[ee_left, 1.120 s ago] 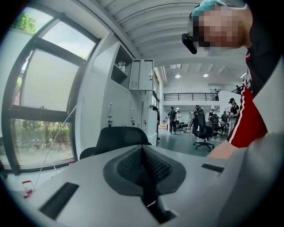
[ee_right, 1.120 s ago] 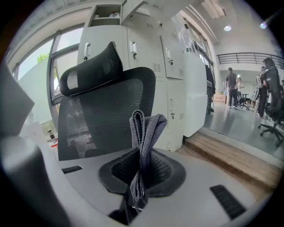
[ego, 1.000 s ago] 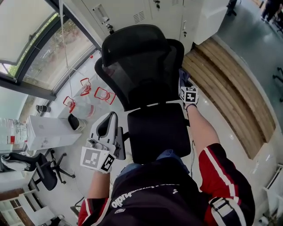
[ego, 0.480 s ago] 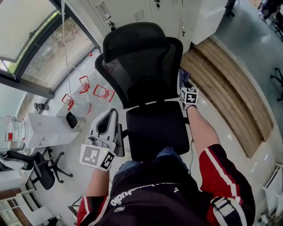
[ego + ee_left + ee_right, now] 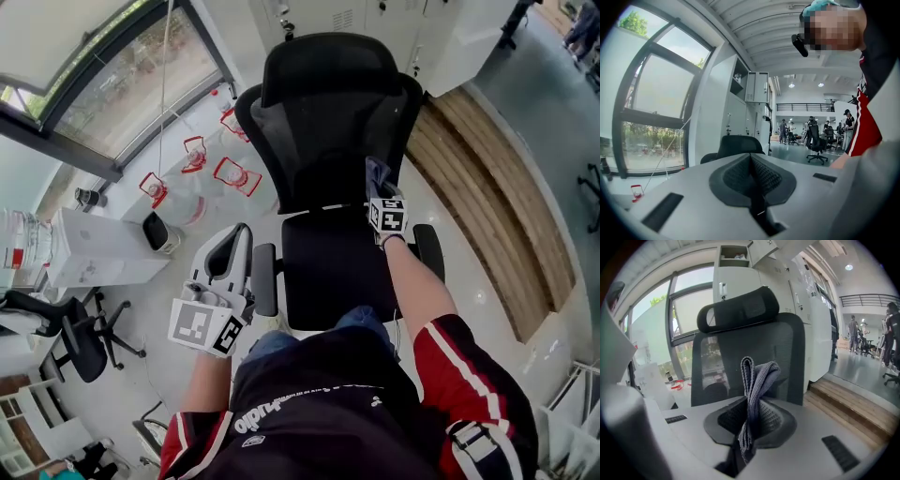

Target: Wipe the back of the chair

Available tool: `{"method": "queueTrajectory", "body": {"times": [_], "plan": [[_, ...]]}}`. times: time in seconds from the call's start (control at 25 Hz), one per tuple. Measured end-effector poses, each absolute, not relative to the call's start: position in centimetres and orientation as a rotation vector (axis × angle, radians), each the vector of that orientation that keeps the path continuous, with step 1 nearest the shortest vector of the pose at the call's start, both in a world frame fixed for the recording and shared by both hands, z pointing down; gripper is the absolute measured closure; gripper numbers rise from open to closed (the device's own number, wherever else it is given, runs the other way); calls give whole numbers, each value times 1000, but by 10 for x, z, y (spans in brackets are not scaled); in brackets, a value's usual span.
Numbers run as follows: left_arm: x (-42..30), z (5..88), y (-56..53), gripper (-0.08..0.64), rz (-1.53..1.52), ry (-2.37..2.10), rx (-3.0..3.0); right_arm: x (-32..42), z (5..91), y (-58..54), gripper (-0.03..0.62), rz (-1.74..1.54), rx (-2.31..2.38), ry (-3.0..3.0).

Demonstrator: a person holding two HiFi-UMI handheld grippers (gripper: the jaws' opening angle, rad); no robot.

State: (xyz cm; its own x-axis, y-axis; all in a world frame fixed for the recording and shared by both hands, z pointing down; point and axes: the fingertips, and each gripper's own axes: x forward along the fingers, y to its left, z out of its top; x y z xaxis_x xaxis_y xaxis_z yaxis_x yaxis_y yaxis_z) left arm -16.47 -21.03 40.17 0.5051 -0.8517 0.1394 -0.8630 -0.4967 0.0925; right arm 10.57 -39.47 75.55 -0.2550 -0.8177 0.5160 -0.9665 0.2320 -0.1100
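Noticing the right tongs [image 5: 382, 195] shifted inward since a second ago: sitting off the right edge of the backrest [image 5: 328, 141] back then, hovering in front of its lower right part now, just above the seat [image 5: 333, 272]. Also catching more of the chair [image 5: 333, 187] in the head view, right armrest [image 5: 427, 248] included.

Looking at that chair standing upright straight ahead, facing this way, black mesh back topped by a curved headrest [image 5: 323, 66]. Filling most of the right gripper view too, backrest [image 5: 787, 348] and headrest [image 5: 740, 310] dead ahead.

Pinching a grey cloth [image 5: 757, 380] in the right tongs [image 5: 751, 420], clamped tight on it, folded bunch poking up past the tips toward the mesh. Not managing to tell whether the grey cloth [image 5: 375, 171] is actually touching the back or just close.

Keeping the left tongs [image 5: 236, 246] off to the left, near the left armrest [image 5: 265, 277] but apart from it, over the floor. Checking the left gripper view: left tongs [image 5: 751, 176] pressed together, gripping nothing, headrest [image 5: 738, 143] peeking up behind them.

Further out, spotting clear jugs with red handles [image 5: 230, 178] on the floor by the window, a white box [image 5: 94, 258] left of those, white cabinets [image 5: 375, 19] behind the chair and a wooden step [image 5: 487, 187] running along the right.
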Motion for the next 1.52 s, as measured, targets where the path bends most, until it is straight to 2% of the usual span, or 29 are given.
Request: {"method": "queueTrajectory", "body": {"times": [0.44,0.76,1.08,1.52], "plan": [[-284,417,-197,537,169,-1594,2487,-97,798,-359,532,679,1411,-2300],[-349,437,-200,537,239,-1617,2465,-181,833,-357,532,722,1354,-2343],[-374,459,-207,537,311,-1615,2453,-202,861,-381,532,737,1385,-2333],[-345,462,-219,537,338,-1616,2438,-140,872,-407,532,763,1451,-2268]]}}
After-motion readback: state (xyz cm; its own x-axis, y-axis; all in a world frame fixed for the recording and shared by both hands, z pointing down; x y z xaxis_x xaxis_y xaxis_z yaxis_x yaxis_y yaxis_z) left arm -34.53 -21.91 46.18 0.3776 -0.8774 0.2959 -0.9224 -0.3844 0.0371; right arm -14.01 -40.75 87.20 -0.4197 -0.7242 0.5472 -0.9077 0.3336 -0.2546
